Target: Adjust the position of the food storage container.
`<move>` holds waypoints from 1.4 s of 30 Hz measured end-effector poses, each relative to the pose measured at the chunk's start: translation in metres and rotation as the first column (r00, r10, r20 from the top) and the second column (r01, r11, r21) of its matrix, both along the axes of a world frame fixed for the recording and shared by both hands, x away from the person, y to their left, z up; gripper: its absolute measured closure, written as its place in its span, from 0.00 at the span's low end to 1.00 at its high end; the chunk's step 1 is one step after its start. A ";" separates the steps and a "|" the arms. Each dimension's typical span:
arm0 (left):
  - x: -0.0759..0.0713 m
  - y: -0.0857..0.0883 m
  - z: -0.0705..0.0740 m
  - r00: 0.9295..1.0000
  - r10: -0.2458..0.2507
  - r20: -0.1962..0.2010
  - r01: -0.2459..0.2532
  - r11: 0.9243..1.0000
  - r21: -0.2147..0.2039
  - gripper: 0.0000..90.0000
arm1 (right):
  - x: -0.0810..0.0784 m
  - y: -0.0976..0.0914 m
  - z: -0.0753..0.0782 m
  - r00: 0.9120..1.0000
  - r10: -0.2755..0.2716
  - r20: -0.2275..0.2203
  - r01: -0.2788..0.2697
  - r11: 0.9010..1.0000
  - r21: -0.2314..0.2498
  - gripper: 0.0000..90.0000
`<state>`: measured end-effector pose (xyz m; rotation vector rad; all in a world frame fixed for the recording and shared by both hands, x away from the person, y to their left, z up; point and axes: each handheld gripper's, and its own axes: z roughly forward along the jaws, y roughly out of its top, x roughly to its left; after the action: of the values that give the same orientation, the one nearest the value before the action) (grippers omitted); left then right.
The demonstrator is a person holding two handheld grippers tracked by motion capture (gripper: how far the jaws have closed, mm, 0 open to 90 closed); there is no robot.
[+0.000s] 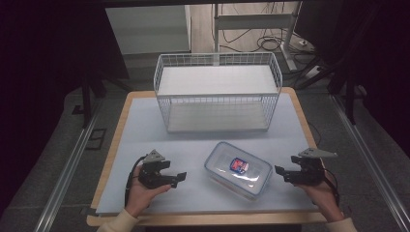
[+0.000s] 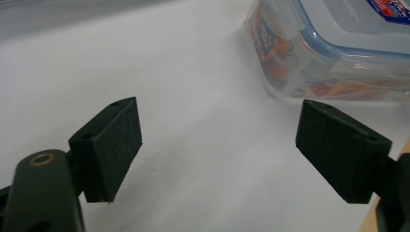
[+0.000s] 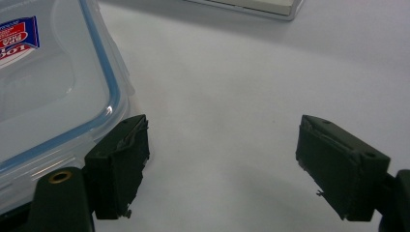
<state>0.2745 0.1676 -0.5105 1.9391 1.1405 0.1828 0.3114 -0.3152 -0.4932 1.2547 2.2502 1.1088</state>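
**Clear plastic box sits between two wide-open claws**

Clear plastic, blue seal around the lid, a red-and-blue label on top: the food container (image 1: pixel 238 170) lies flat on the pale sheet covering the table (image 1: pixel 145 140), angled across it, lid on. It sits squarely between the two claws, apart from both as the high view shows it.

On its one side, the left gripper (image 1: pixel 180 177) is held low over the sheet in the person's left hand (image 1: pixel 140 193), jaws pointing towards the container. Jaws spread wide, nothing between them. In the left gripper view the container (image 2: pixel 333 53) lies ahead and off towards the right jaw, just beyond its tip, orange contents showing through the wall.

On the other side, the right gripper (image 1: pixel 282 173) rests in the person's right hand (image 1: pixel 321 195), jaws aimed back at the container. These too stand wide apart, with only bare sheet in the gap. In the right gripper view the container (image 3: pixel 53 92) lies alongside and ahead of the left jaw, very close to it; whether they touch I cannot tell.

Beyond both claws, well apart from them, a white wire basket (image 1: pixel 217 92) stands at the far side of the table.
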 end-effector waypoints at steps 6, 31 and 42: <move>0.001 0.000 0.000 1.000 -0.001 -0.004 0.001 1.000 0.001 0.18 | -0.001 0.000 0.002 1.000 0.005 0.003 -0.005 1.000 -0.001 0.22; 0.002 0.005 0.005 1.000 0.010 -0.012 -0.011 1.000 -0.011 0.19 | -0.011 0.012 0.035 0.999 0.040 0.016 -0.041 0.997 0.061 0.25; 0.003 0.005 0.003 1.000 0.006 -0.018 -0.006 1.000 -0.006 0.19 | -0.025 0.032 0.042 0.984 0.180 0.007 -0.181 0.981 0.075 0.55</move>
<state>0.2771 0.1724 -0.5074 1.9351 1.1575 0.1658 0.2868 -0.2830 -0.4509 1.0939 2.3806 1.2684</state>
